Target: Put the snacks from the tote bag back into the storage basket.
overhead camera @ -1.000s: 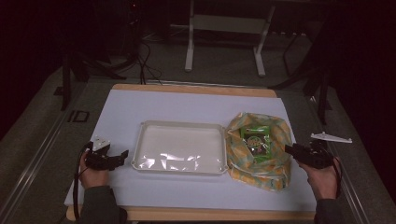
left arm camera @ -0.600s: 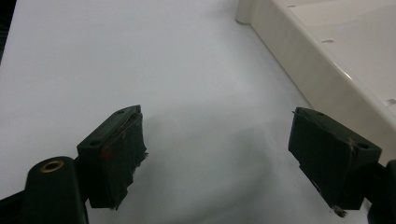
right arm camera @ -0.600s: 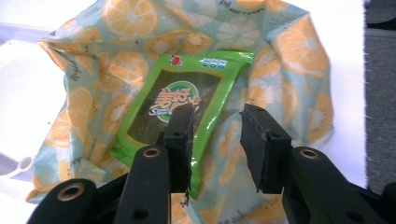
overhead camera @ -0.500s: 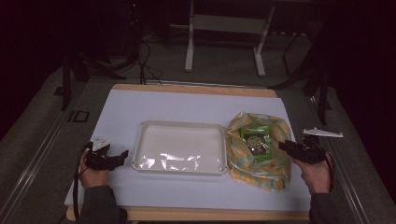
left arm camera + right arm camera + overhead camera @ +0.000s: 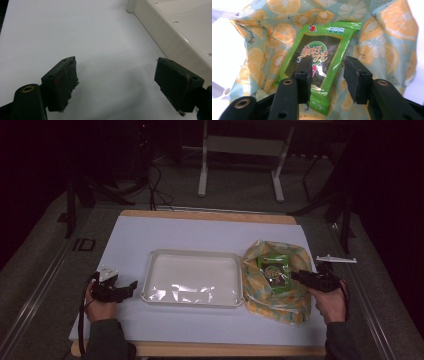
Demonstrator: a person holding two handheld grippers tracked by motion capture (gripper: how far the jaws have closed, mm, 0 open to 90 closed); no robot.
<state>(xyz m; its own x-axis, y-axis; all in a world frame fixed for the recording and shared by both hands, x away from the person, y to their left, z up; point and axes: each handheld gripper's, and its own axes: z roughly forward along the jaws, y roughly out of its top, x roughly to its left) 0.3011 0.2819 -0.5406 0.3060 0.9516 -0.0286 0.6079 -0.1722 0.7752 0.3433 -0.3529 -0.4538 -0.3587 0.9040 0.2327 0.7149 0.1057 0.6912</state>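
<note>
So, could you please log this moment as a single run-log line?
right gripper: open, at green snack packet in fruit-print bag | left gripper: open, over white mat beside tray | packet not gripped

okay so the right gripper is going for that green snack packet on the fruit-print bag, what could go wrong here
The right gripper is open just over the green packet, which lies flat and glossy, so it might slip out. The jaws could also pinch the soft fruit-print bag underneath and drag it along, perhaps against the white tray beside it.
</note>
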